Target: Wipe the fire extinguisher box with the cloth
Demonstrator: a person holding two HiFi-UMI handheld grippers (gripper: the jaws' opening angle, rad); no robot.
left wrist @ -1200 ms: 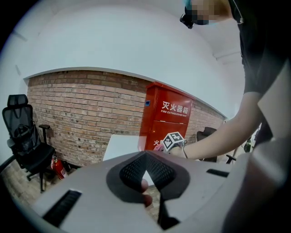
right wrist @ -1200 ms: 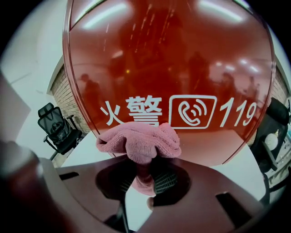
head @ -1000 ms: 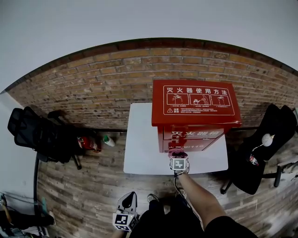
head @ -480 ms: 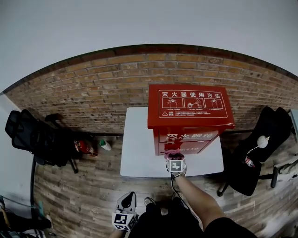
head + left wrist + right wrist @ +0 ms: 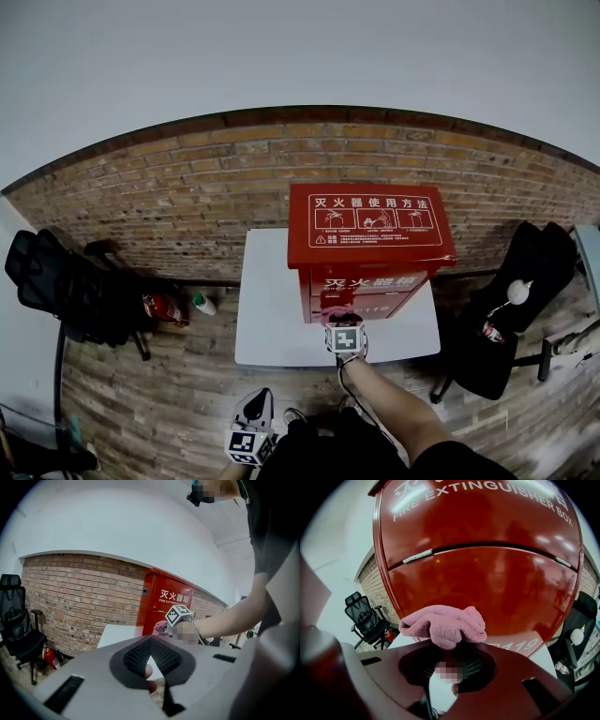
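Fire extinguisher box, red, with pink cloth held to its front.

Item: fire extinguisher box, red metal, upright on the rear of a white table that backs onto a brick wall. Front panels are closed, so the contents cannot be seen. White instruction print covers the sloped lid, and "119" is lettered on the lower front. The cloth, pink and bunched, lies against the lower front panel just above the "119". It is pinched in the right gripper, whose jaws are pressed onto it. The left gripper is low beside the person's body, well apart from the box, with its jaws together and nothing between them. A black office chair stands on the floor left of the table.
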